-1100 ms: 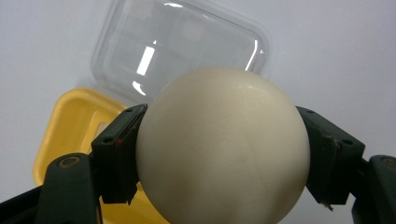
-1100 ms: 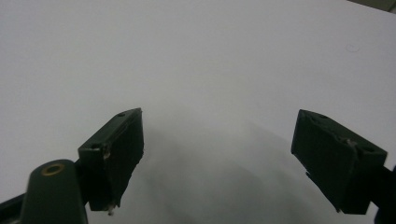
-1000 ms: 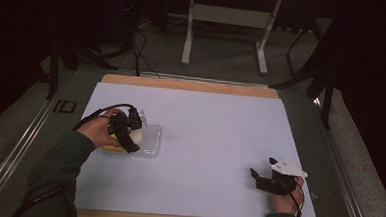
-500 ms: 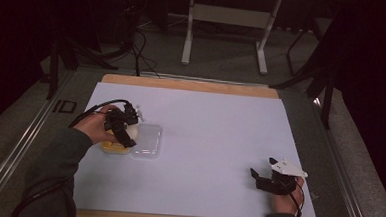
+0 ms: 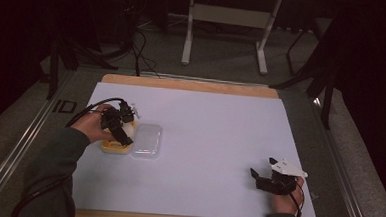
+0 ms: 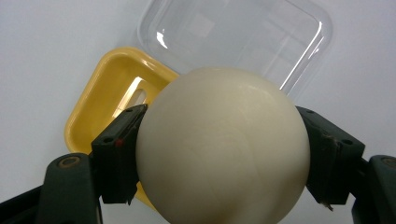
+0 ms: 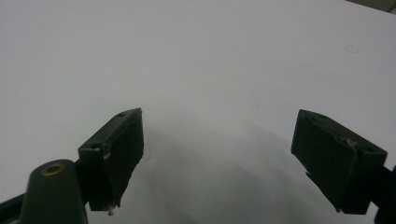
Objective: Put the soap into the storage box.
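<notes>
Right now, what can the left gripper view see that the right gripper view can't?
The left gripper view has a cream ball squeezed between its black fingers, over a yellow tub with a clear lid lying beside it. The right gripper view has its own fingers wide apart with nothing between them, plus their soft shadow. Both look down on the same white table cover.

The cream ball (image 6: 223, 144) hides much of the yellow container (image 6: 109, 100) and runs off the bottom edge.
</notes>
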Demonstrator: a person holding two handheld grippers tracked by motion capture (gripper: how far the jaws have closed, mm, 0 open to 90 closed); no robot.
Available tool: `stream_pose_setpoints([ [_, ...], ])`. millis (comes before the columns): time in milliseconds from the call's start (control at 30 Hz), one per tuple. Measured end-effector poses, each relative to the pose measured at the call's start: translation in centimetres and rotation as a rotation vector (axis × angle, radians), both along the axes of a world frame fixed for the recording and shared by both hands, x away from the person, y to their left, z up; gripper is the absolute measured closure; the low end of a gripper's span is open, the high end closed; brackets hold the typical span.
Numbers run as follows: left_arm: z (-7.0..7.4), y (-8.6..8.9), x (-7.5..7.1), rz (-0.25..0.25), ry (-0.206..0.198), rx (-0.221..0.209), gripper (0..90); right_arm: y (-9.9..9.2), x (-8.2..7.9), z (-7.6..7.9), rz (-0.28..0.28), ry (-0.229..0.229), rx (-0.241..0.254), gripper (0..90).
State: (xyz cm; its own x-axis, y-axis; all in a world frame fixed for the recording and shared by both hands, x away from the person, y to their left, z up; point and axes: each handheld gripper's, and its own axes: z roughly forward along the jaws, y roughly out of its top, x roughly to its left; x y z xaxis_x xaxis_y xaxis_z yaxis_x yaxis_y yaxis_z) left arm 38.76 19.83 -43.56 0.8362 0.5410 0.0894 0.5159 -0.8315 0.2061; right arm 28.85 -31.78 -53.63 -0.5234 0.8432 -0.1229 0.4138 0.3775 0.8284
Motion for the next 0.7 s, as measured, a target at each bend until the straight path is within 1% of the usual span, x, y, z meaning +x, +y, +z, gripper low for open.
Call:
stream_pose_setpoints([
  [167,-0.05,0.12,0.17,0.019,-0.001,0.005,25.2,0.00,0.00,0.00,0.000,0.000,0.000,16.9],
  [233,-0.06,0.14,0.27,0.022,0.001,0.017,25.2,0.00,0.00,0.00,0.000,0.000,0.000,16.9],
  [300,-0.08,0.13,0.27,0.031,-0.001,0.019,25.2,0.01,0.00,0.00,0.000,0.000,0.000,16.9],
  [333,-0.08,0.23,0.46,0.050,-0.002,0.025,25.2,0.01,0.00,0.00,0.000,0.000,0.000,16.9],
  [400,-0.10,0.26,0.49,0.054,-0.003,0.021,25.2,0.01,0.00,0.00,0.000,0.000,0.000,16.9],
  [600,-0.31,0.49,0.69,0.069,-0.005,0.029,25.2,0.01,-0.01,0.00,0.000,0.000,0.000,16.9],
  [633,-0.34,0.65,0.79,0.083,0.001,0.021,25.2,0.01,-0.01,0.00,0.000,0.000,0.000,16.9],
  [700,-0.36,0.75,0.87,0.089,0.002,0.016,25.2,0.01,0.00,0.00,0.000,0.000,-0.001,16.9],
])
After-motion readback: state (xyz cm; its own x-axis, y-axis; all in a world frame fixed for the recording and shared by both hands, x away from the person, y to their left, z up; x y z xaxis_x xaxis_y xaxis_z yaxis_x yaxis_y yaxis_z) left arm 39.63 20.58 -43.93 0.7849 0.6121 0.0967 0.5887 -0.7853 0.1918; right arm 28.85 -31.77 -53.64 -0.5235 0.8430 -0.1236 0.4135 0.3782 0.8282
